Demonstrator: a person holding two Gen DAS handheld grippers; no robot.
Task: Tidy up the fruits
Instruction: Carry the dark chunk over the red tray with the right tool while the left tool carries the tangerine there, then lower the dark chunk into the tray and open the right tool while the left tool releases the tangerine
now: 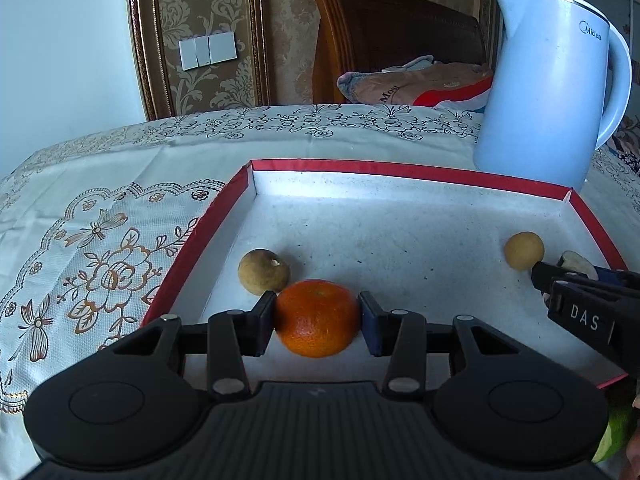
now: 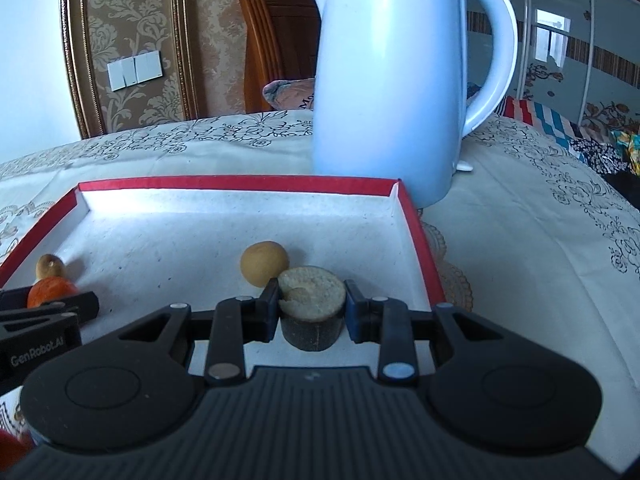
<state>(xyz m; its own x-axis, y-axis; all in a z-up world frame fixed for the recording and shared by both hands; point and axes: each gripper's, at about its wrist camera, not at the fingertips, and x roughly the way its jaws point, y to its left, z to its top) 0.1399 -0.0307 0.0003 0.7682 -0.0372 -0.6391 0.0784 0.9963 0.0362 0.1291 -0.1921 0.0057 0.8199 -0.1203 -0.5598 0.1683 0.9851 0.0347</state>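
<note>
A shallow red-rimmed tray (image 1: 400, 169) with a white floor lies on the table; it also shows in the right wrist view (image 2: 240, 184). My left gripper (image 1: 318, 318) is shut on an orange tangerine (image 1: 317, 317) low over the tray's near left part. A brown round fruit (image 1: 264, 271) lies just behind it. My right gripper (image 2: 312, 306) is shut on a cut dark-skinned fruit piece (image 2: 312, 308) with pale flesh, in the tray's near right part. A small yellow round fruit (image 2: 264, 263) lies just behind it, also seen in the left wrist view (image 1: 524, 250).
A tall pale blue electric kettle (image 1: 552, 80) stands behind the tray's far right corner, close to the rim (image 2: 392, 80). The table carries a floral embroidered cloth (image 1: 100, 208). A wooden chair (image 1: 384, 32) with folded fabric stands behind the table.
</note>
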